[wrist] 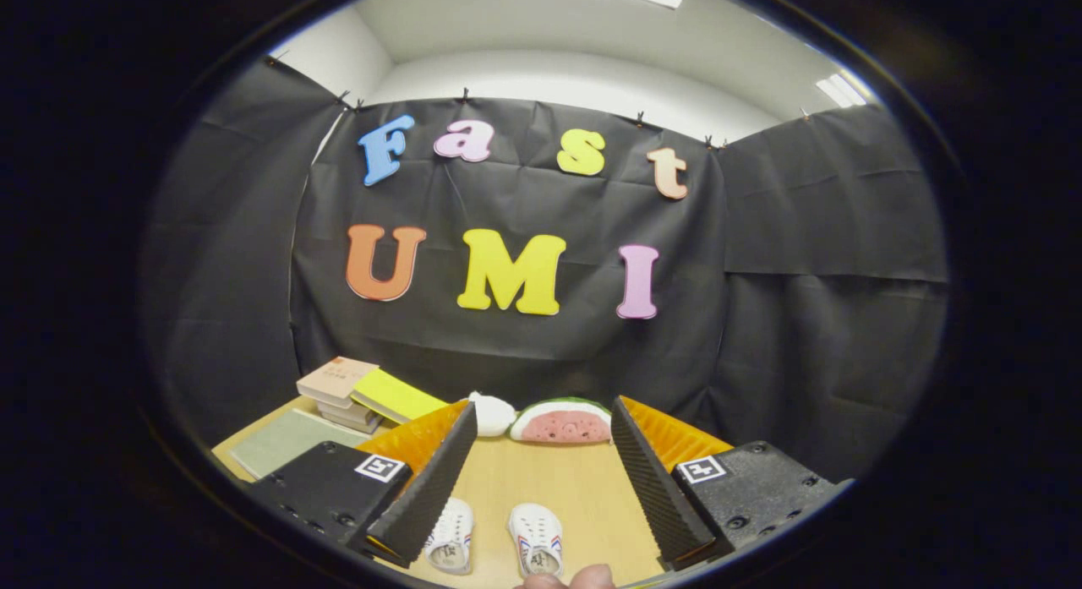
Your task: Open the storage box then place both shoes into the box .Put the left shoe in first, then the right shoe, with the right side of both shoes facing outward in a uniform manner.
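The desk (pixel 583 488) is pale wood with a smooth, matte top, and it stands in a booth hung with creased black cloth, above which white walls and a white ceiling with bright light panels show. At the desk's far left lies a flat grey-green mat (pixel 283 441), partly covered by the left finger's black housing. Just beyond it sits a stack of books (pixel 338 386), the top one beige, with a yellow-green book (pixel 396 396) leaning off its right side. Further right, at the back edge against the cloth, a small white rounded thing (pixel 492 413) is half hidden by the left fingertip and too unclear to name. Touching it on the right is a plush watermelon slice (pixel 562 422), pink with dark seeds and a green rind. The hand-held gripper (pixel 543 420) has its fingers spread wide apart, holding nothing; each finger is a black ribbed wedge backed with orange, on a black block with a square marker. Between the fingers, near their bases, two small white shoes lie side by side on the desk: the left shoe (pixel 450 536) is partly hidden under the left finger, and the right shoe (pixel 536 538), with red and blue stripes, lies apart from it. Fingertips (pixel 579 578) of a person show just below the shoes, cut off.
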`<state>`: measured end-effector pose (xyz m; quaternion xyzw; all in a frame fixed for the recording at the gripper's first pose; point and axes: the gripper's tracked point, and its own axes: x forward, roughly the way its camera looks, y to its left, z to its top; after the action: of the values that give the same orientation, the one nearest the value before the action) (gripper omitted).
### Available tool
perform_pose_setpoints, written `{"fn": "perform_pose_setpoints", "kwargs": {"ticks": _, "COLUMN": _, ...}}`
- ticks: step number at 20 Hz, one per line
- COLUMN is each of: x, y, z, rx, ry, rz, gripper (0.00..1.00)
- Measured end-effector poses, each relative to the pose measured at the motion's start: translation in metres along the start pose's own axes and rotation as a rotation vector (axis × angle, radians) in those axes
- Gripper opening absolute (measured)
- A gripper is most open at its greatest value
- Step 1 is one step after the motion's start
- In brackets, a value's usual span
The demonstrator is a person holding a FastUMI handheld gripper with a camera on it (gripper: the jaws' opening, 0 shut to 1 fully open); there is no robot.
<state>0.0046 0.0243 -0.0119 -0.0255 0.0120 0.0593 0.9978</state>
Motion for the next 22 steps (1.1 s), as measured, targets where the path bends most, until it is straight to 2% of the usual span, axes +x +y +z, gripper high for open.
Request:
{"fn": "perform_pose_setpoints", "kwargs": {"ticks": 6, "x": 0.001, "y": 0.005, "z": -0.003, "rx": 0.004, "ry": -0.003, "rz": 0.048, "gripper": 1.0}}
{"fn": "perform_pose_setpoints", "kwargs": {"ticks": 11, "x": 0.004, "y": 0.03, "z": -0.009, "rx": 0.016, "ry": 0.033, "rz": 0.175, "gripper": 1.0}}
{"fn": "perform_pose_setpoints", "kwargs": {"ticks": 17, "x": 0.007, "y": 0.088, "z": -0.055, "rx": 0.095, "ry": 0.164, "rz": 0.437, "gripper": 1.0}}
{"fn": "perform_pose_setpoints", "kwargs": {"ticks": 22, "x": 0.005, "y": 0.144, "z": -0.108, "rx": 0.188, "ry": 0.36, "rz": 0.688, "gripper": 1.0}}
